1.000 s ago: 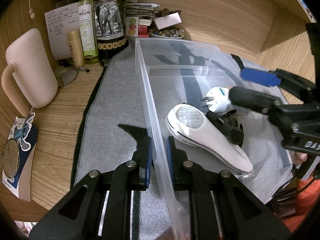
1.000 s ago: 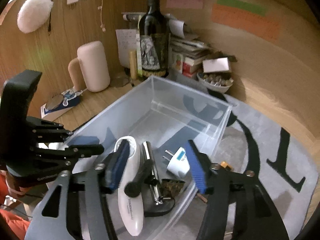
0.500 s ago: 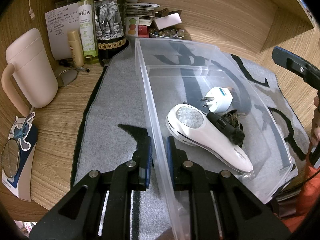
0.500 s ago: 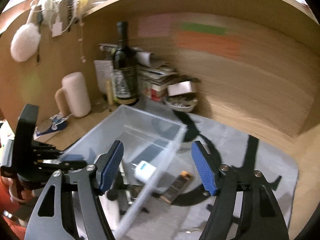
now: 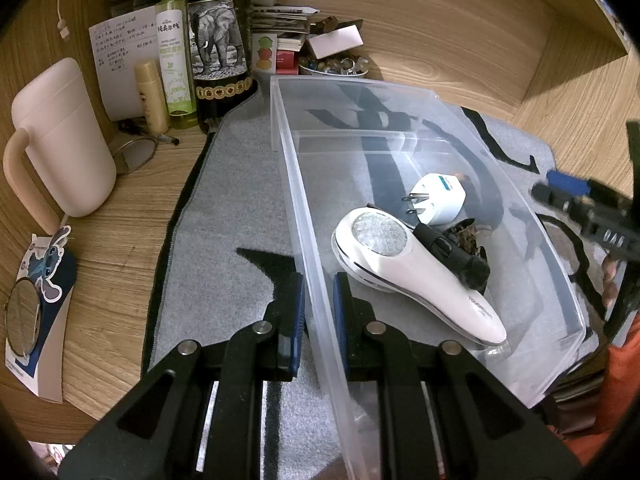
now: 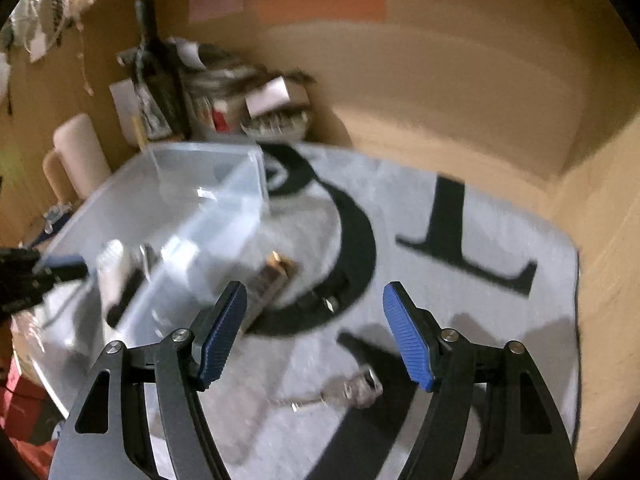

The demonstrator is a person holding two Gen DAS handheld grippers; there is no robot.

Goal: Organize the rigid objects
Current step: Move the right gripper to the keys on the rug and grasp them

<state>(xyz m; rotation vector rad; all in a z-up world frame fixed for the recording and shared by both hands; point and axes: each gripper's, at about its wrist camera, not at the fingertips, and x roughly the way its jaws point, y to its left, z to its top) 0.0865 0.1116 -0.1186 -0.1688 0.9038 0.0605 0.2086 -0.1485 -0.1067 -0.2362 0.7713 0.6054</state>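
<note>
My left gripper (image 5: 319, 280) is shut on the near side wall of a clear plastic bin (image 5: 400, 92), one finger inside and one outside. In the bin lie a white handheld device (image 5: 408, 276), a white plug adapter (image 5: 438, 200) and a black item (image 5: 452, 256). My right gripper (image 6: 316, 332) hangs open over the grey lettered mat (image 6: 460, 300), right of the bin (image 6: 224, 208), nothing between its fingers. Below it on the mat lie a silvery metal piece (image 6: 358, 390), a brown and gold bar (image 6: 272, 276) and a small dark item (image 6: 320, 302). The right wrist view is blurred.
A pink mug (image 5: 60, 140), a green spray bottle (image 5: 172, 52), a wine bottle (image 5: 218, 40), a bowl of small things (image 5: 332, 66) and papers crowd the desk's back left. A small mirror (image 5: 22, 320) lies front left. Wooden walls close the back and right.
My right gripper has come out of the bin and swung right and down over the mat, rolling as it went. My left gripper stays clamped on the bin wall.
</note>
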